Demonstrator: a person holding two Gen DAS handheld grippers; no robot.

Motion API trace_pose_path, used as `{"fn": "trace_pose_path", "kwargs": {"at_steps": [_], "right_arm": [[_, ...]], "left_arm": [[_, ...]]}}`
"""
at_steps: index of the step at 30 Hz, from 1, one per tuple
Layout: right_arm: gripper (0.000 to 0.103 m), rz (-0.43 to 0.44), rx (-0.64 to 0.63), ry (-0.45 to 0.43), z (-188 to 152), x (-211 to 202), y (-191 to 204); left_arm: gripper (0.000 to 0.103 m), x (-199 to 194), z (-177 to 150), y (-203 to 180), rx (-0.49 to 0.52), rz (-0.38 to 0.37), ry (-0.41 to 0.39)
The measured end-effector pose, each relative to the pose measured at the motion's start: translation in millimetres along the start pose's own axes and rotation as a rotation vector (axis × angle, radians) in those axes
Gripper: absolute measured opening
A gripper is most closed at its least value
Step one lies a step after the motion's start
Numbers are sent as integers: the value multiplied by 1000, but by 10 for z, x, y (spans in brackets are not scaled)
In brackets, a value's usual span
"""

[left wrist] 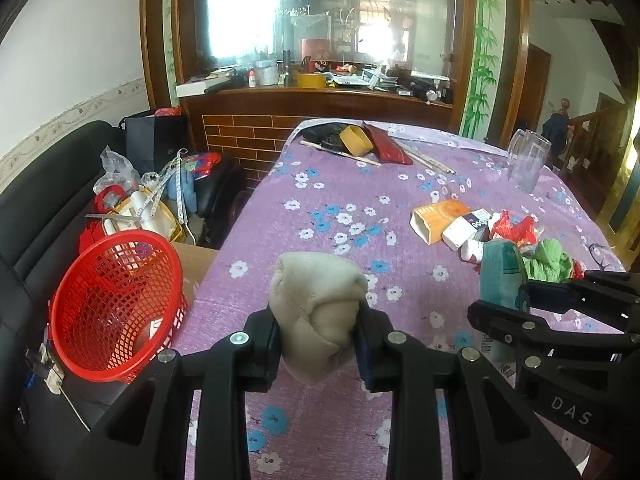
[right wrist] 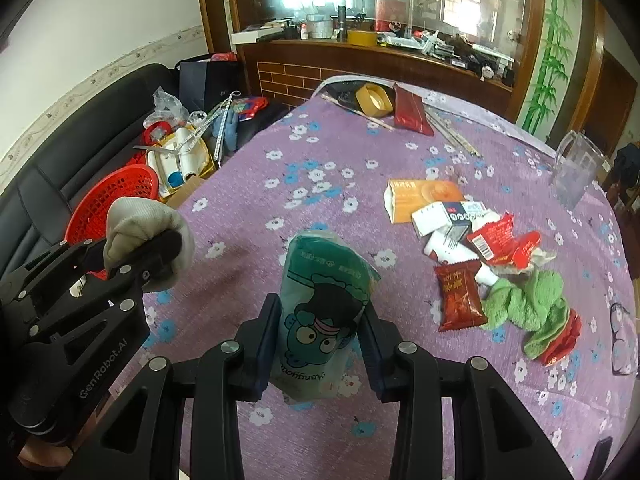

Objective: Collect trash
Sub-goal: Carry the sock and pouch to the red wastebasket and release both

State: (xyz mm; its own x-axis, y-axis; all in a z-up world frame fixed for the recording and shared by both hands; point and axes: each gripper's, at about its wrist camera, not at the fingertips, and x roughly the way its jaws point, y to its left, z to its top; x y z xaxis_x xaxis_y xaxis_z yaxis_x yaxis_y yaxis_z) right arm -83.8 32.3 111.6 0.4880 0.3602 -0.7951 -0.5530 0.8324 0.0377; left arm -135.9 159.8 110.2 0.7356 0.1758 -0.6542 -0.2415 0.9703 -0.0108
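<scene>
**Over the purple floral tablecloth: two items in hand, loose trash to the right**

Item 1. Left gripper (left wrist: 316, 336): fingers closed down to the width of a balled beige cloth wad (left wrist: 316, 312), pinched at its lower half, the rounded top standing clear above the pads. Held above the near left part of the tablecloth (left wrist: 320, 208). Judged soft, light and compressible; a squeeze through the middle of the bundle should hold it, though a loose fold could slip out.

Item 2. Right gripper (right wrist: 320, 344): fingers closed on a teal cartoon-printed plastic packet (right wrist: 320, 312), gripped across its lower body, top end upright. Film looks thin and slick; likely light and crushable, best held across the filled middle and not by an edge.

Item 3. Red mesh basket (left wrist: 116, 304): sits off the table's left edge, on the black sofa, tilted with its mouth toward the table. Probable receptacle.

Item 4. Remaining trash, right half of table, clustered and partly touching: orange carton (right wrist: 424, 196), white-and-blue box (right wrist: 444, 216), torn red wrappers (right wrist: 504, 240), red snack packet (right wrist: 458, 296), green cloth (right wrist: 528, 308). Cartons judged stiff and light, to be taken across flat faces; wrappers flimsy, to be pinched at a crumpled fold.

Item 5. Clear glass mug (right wrist: 576, 172): far right, well apart from the cluster; fragile.
</scene>
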Motion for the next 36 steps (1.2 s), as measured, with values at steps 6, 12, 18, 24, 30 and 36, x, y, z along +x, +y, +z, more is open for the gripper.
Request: {"fn": "trace_pose_path", "kwargs": {"at_steps": [6,12,18,24,30,36], "right_arm": [[41,-2,-15,-23,66,-65,69],[41,2,-25,-41,127,-119,130],[41,20,-32,-47,198,-104,243],[41,53,-53,-28,318,4,414],[41,164,-75,24,549,211,723],[41,264,-142,54,847,433,1266]], "left_arm": [[29,-64,64,46,-10,3,-26],[29,-125,109,139,-22,14,-47],[29,-157,113,368,-63,36,-49],[29,-200,99,893,-153,91,-42],[29,-179,28,1560,-242,155,-15],[30,-106,-44,2031,-289,182,16]]}}
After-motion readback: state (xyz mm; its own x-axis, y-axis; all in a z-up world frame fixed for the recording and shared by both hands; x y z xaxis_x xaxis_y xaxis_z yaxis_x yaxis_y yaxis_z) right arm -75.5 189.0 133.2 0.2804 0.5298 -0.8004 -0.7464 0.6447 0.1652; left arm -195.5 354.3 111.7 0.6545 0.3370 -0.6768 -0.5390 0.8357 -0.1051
